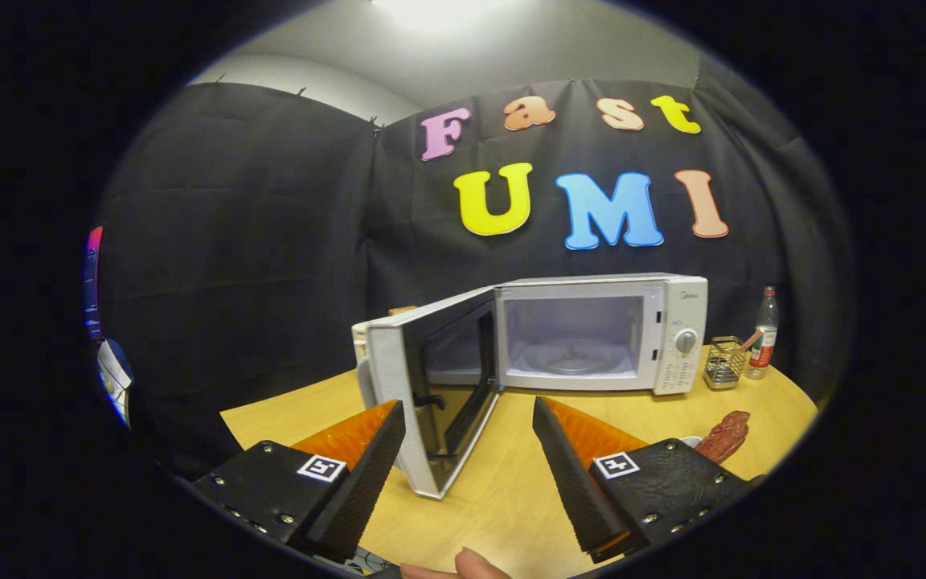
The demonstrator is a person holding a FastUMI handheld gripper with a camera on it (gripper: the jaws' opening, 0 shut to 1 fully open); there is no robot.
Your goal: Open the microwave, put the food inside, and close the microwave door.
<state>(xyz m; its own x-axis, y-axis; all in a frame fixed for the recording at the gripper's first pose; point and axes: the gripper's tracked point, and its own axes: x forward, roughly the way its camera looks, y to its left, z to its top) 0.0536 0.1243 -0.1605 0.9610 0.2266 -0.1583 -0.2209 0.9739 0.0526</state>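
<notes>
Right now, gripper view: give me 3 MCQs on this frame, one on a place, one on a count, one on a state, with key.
1. Where does the food lie?
A. on the turntable
B. on the table, beyond the right-hand finger
C. on top of the microwave

2. How many bottles stand right of the microwave?
A. one
B. two
C. three

3. What state is the microwave door in?
A. shut
B. taken off
C. swung open

Key:
1 B, the reddish piece rests on the tabletop, with the oven cavity bare.
2 A, a single bottle stands by the wire basket.
3 C, the door hangs out towards the gripper, whose fingers are spread and hold nothing.
</notes>
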